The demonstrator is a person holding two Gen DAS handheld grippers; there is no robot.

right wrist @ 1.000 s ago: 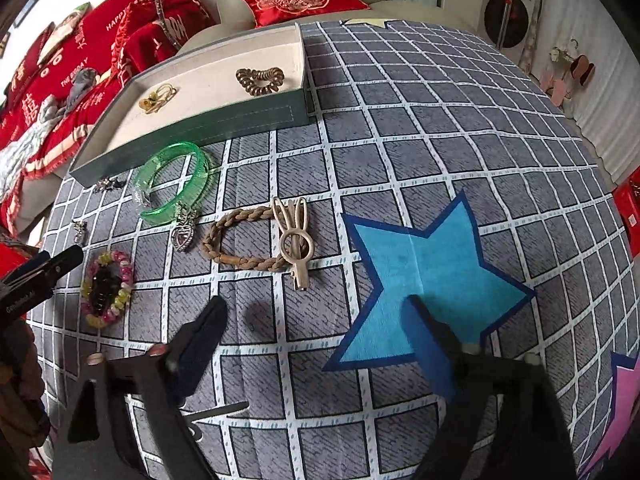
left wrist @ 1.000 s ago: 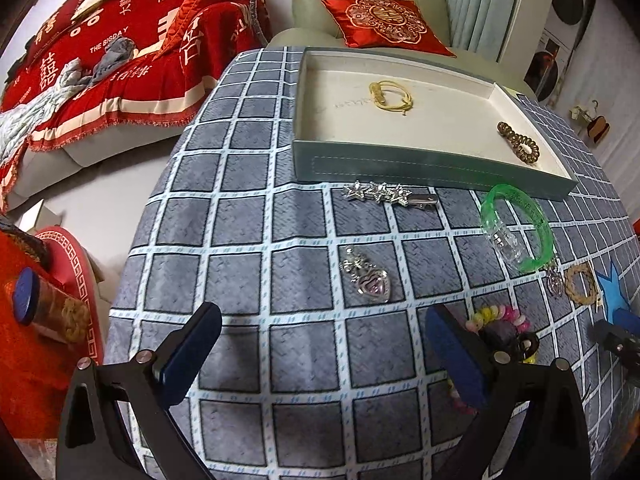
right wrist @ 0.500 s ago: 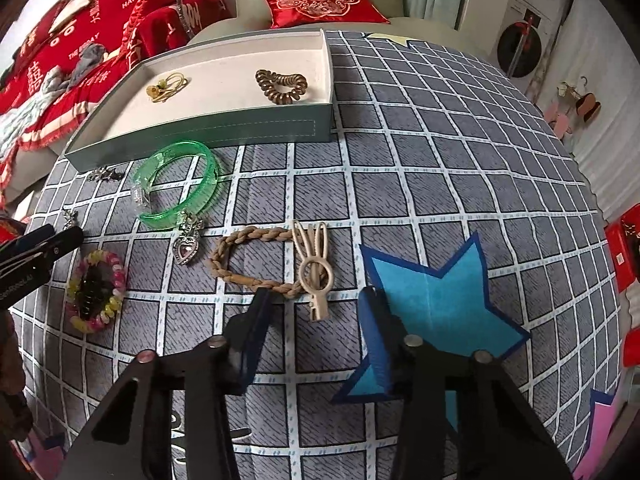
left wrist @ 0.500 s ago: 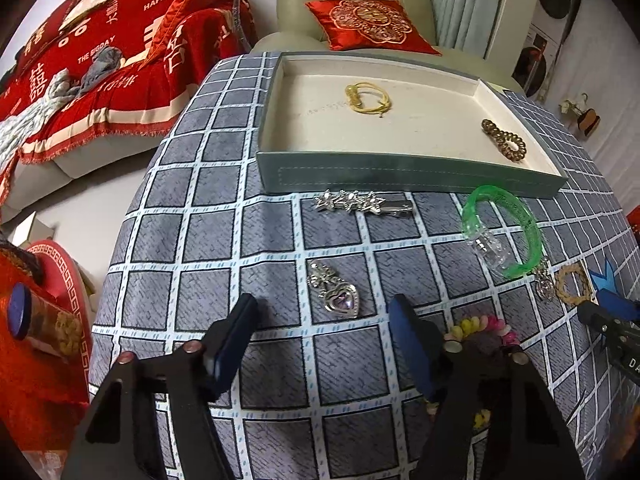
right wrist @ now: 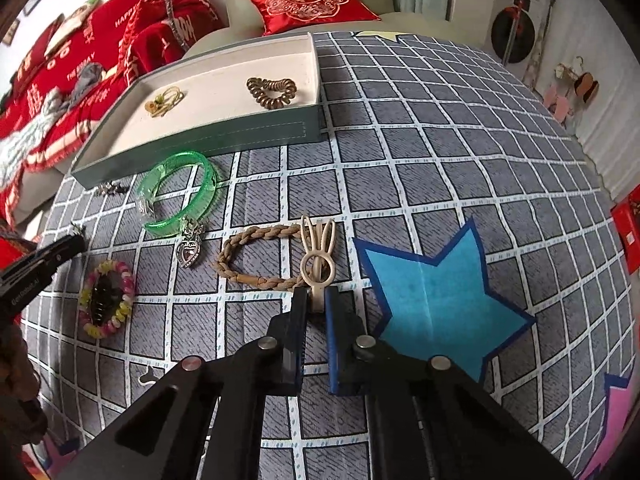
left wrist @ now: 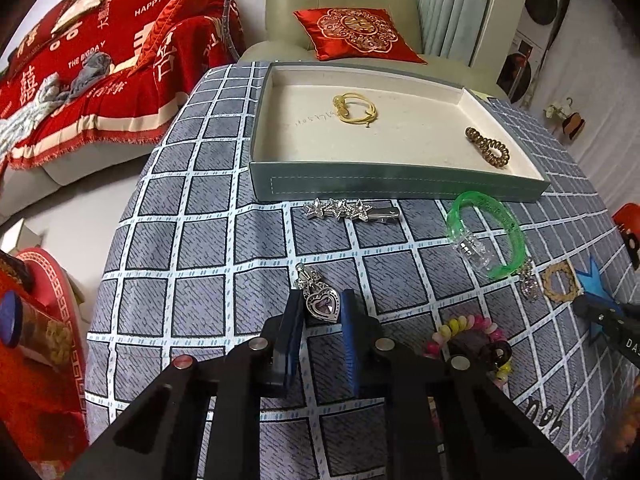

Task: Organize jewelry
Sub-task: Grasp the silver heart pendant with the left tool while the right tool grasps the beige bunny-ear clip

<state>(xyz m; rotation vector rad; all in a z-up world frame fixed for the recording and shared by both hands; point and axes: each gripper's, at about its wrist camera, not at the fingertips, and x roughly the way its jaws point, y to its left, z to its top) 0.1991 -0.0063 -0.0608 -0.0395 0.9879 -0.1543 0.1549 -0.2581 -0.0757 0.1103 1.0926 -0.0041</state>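
Note:
A silver heart pendant (left wrist: 311,280) lies on the checked cloth, and my left gripper (left wrist: 322,300) is closing around it, both blue pads touching its sides. My right gripper (right wrist: 317,300) is shut on the stem of a beige rabbit-ear hair clip (right wrist: 317,264), which rests across a braided brown band (right wrist: 256,258). The grey-green tray (left wrist: 400,188) stands beyond and holds a yellow cord bracelet (left wrist: 354,109) and a brown spiral hair tie (left wrist: 488,147).
In front of the tray lie a silver star clip (left wrist: 348,210) and a green bangle (left wrist: 486,236). A second heart pendant (right wrist: 189,252) and a pastel bead bracelet (right wrist: 106,300) lie at the left. A blue star patch (right wrist: 436,300) marks the cloth. A sofa stands behind.
Both grippers have gone from wide open to closed: the left around the heart pendant, the right onto the rabbit clip's stem. Neither hand has shifted much.

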